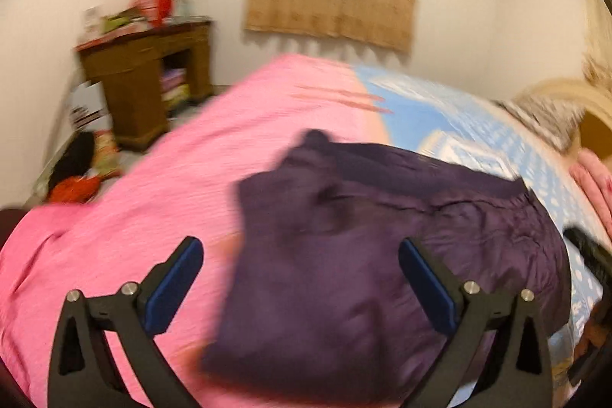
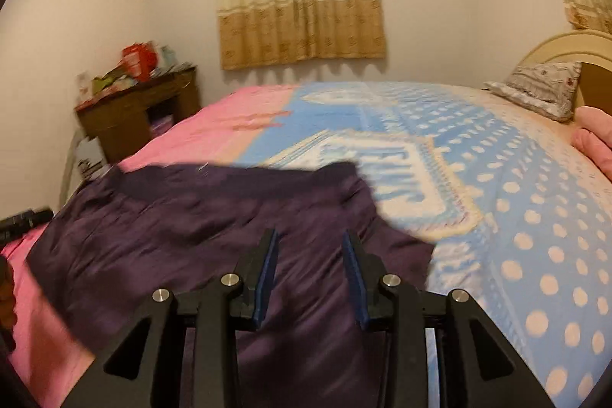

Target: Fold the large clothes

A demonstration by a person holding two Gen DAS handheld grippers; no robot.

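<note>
1. Purple garment (image 1: 382,236) lies crumpled on the bed (image 1: 153,178), across its pink and blue covers.
2. Left gripper (image 1: 300,278) hangs wide open, garment from 12 to 3 o'clock.
3. Right gripper (image 2: 310,274) stands narrowly open, empty, garment beneath toward 10 o'clock.

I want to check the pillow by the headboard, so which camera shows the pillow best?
The right wrist view shows the pillow best: it sits sharp against the headboard, its frilled edge and small print visible. In the left wrist view the pillow is only a motion-blurred patch near the right edge.
</note>
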